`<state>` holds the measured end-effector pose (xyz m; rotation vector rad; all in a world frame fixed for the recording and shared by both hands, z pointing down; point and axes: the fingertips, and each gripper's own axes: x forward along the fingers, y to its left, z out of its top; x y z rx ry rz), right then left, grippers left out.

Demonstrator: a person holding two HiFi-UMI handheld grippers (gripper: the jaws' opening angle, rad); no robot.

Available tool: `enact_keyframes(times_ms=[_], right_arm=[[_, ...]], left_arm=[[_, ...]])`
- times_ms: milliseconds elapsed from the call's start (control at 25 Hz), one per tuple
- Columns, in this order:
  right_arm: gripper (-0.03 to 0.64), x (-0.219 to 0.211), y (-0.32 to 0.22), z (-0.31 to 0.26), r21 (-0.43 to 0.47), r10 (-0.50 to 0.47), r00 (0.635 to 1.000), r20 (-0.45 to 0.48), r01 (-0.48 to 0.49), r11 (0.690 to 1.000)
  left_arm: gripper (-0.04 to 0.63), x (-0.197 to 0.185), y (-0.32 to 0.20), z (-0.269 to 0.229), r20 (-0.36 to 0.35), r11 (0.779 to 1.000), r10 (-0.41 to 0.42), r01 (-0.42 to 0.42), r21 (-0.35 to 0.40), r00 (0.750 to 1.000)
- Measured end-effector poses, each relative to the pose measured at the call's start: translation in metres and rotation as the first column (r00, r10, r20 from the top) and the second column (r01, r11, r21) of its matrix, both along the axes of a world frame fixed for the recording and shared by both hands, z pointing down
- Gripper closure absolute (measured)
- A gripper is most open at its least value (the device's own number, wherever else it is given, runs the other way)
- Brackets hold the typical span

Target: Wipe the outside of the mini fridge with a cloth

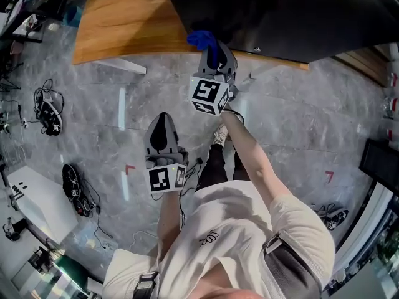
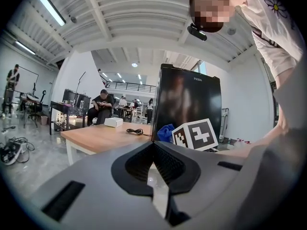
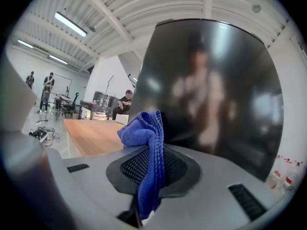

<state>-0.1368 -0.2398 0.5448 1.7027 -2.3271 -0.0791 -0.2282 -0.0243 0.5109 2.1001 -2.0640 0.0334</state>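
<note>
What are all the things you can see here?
table: 1, brown wood, on the grey floor
fridge: 1, black, on the table
cloth: 1, blue, held up near the fridge
box: 1, white, on the table
cable: 1, black, on the table by the box
wired gear: several, black, on the floor
seated person: 1, dark top, behind the table
left gripper: 1, grey, shut, empty
right gripper: 1, grey, shut on the cloth

Bright, even illumination from ceiling strip lights (image 2: 50,7). Heavy fisheye curvature and black vignetting at both gripper-view edges. Blurred reflections and glare across glossy mini fridge (image 3: 211,95); soft focus in nearest foreground.
</note>
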Motion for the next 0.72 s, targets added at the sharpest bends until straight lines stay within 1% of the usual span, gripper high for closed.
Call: enact_keyframes(times_ms=[200,360,520,720], right_arm=[[0.555,0.058,0.003,-0.004,-0.003,0.068,0.998,0.003,-0.068,0.998],[0.555,0.111,0.005,-0.008,0.004,0.155,0.988,0.001,-0.155,0.988],[0.555,0.163,0.004,-0.004,-0.004,0.241,0.971,0.0,-0.241,0.971],[0.555,0.231,0.001,-0.006,0.017,0.35,0.935,-0.05,-0.35,0.937]], left_arm=[[0.591,0.023,-0.013,-0.003,0.0,0.998,0.06,-0.06,0.004,0.998],[0.591,0.046,-0.022,-0.005,0.0,0.992,0.128,-0.128,0.002,0.992],[0.591,0.07,-0.033,-0.003,-0.004,0.983,0.182,-0.182,-0.005,0.983],[0.591,0.101,-0.043,-0.003,-0.004,0.968,0.251,-0.251,-0.01,0.968]])
